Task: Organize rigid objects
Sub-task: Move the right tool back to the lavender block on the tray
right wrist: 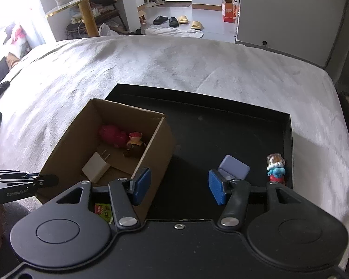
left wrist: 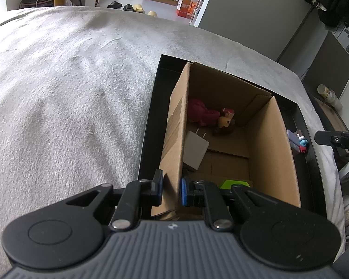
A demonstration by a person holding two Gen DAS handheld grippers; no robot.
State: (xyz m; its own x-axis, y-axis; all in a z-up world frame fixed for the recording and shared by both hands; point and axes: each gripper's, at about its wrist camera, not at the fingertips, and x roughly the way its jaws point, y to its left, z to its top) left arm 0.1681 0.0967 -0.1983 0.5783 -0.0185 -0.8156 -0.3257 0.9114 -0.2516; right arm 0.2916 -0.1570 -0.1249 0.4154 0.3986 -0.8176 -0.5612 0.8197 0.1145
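Three figurines (right wrist: 132, 143), one charger (right wrist: 95, 169)

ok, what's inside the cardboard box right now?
In the cardboard box: a white charger, a red plush and a small figurine. Something green sits at the near end, mostly hidden behind the left gripper.

We see the right gripper (right wrist: 179, 186) with jaws apart, empty, above a black tray (right wrist: 221, 125) on the bed (right wrist: 151, 65). Cardboard box (right wrist: 156, 144) holds a white charger (right wrist: 95, 170) and a red figurine (right wrist: 118, 136). Lilac case (right wrist: 236, 168) and small blue figurine (right wrist: 276, 168) sit on the tray.
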